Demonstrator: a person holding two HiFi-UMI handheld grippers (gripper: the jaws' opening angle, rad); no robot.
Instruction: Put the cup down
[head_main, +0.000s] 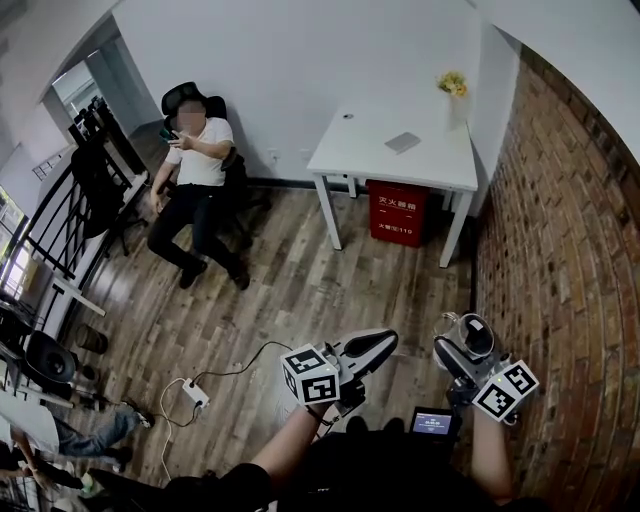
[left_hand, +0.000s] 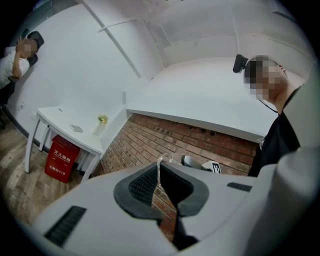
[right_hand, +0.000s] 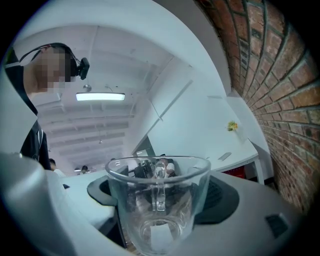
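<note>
Cup (right_hand: 159, 210) stands upright, clamped between the fingers of your right gripper (head_main: 455, 352), in the air over the floor (head_main: 300, 300) near the brick wall (head_main: 560, 250). Your left gripper (head_main: 372, 347) has its fingers closed on nothing.

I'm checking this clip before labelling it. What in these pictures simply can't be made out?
- Flat grey item on the white table: head view, too small to identify.
- Small screen: head view, print too small to read.
- Glass cup: in the left gripper view, almost all hidden behind the left gripper's own body.
</note>
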